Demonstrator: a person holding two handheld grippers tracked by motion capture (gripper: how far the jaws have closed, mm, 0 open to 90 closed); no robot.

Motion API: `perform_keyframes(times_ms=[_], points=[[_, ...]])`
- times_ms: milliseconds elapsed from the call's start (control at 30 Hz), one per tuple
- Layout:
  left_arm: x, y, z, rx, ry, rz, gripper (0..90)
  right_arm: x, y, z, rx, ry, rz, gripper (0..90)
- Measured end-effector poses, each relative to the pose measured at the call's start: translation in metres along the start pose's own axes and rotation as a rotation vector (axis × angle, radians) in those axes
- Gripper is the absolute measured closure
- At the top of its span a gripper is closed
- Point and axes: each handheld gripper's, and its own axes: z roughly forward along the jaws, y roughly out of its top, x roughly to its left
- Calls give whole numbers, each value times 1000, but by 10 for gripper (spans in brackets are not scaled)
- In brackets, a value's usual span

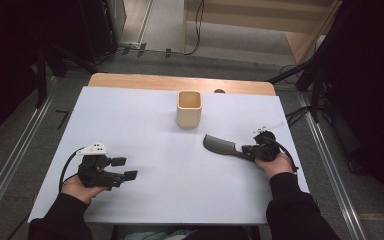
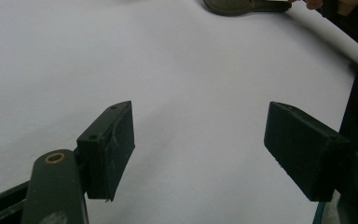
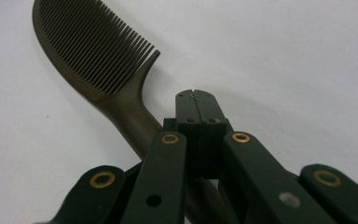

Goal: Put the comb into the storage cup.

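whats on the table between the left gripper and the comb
Nothing: in the high view the stretch of white table from the left gripper to the comb is bare. The cup stands farther back.

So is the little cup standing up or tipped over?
Standing up. The cup sits on its base on the white table, its open top facing upward.

A pale wooden cup (image 1: 188,108) with a square mouth stands upright on the white counter (image 1: 145,125), in the upper middle of the high view. Behind the white sheet a strip of bare wooden edge (image 1: 180,82) shows. Grey floor (image 1: 30,135) surrounds the counter, with metal rails (image 1: 10,165) running at left and right, and black cables (image 1: 197,30) trailing at the top of the frame.
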Motion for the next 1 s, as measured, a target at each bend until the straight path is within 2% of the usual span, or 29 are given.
perform_keyframes(times_ms=[1000], points=[[0,0,0,3,-2,2,250,25,-9,-1,16,51,-51,854]])
